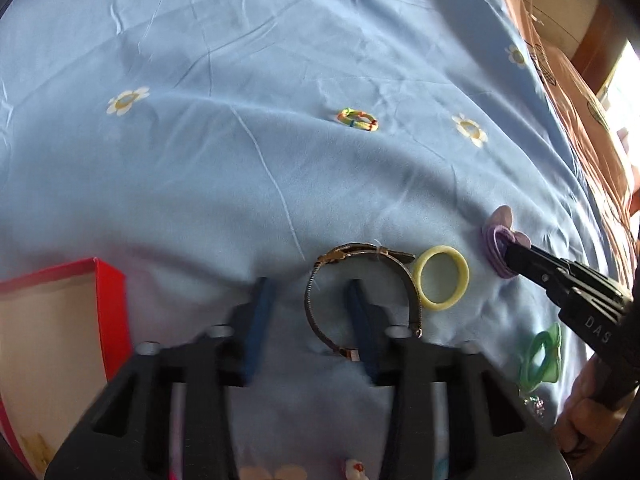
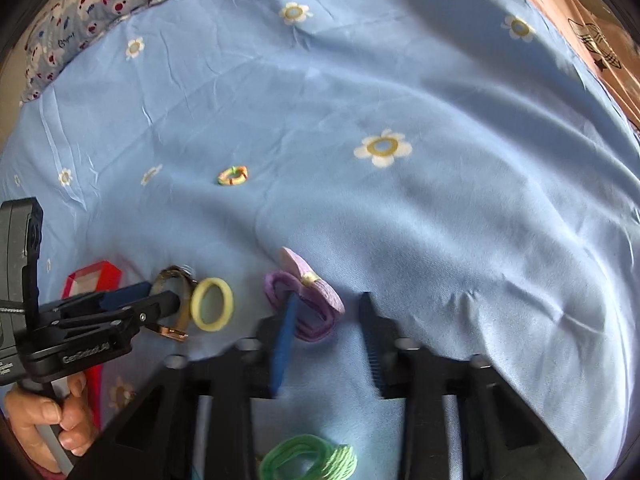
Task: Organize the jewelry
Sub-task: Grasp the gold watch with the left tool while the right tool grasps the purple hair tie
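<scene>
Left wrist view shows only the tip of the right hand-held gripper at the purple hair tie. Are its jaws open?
Observer: Yes. The right hand-held gripper is open. One blue finger overlaps the loop of the purple hair tie, and the other stands clear to its right.
Operator: What is the green thing at my right edge?
Observer: A green thread-wound hair tie, lying on the blue sheet under that gripper's body.
Operator: Anything beyond the rainbow ring?
Observer: A patterned pillow lies at the sheet's far left corner.
</scene>
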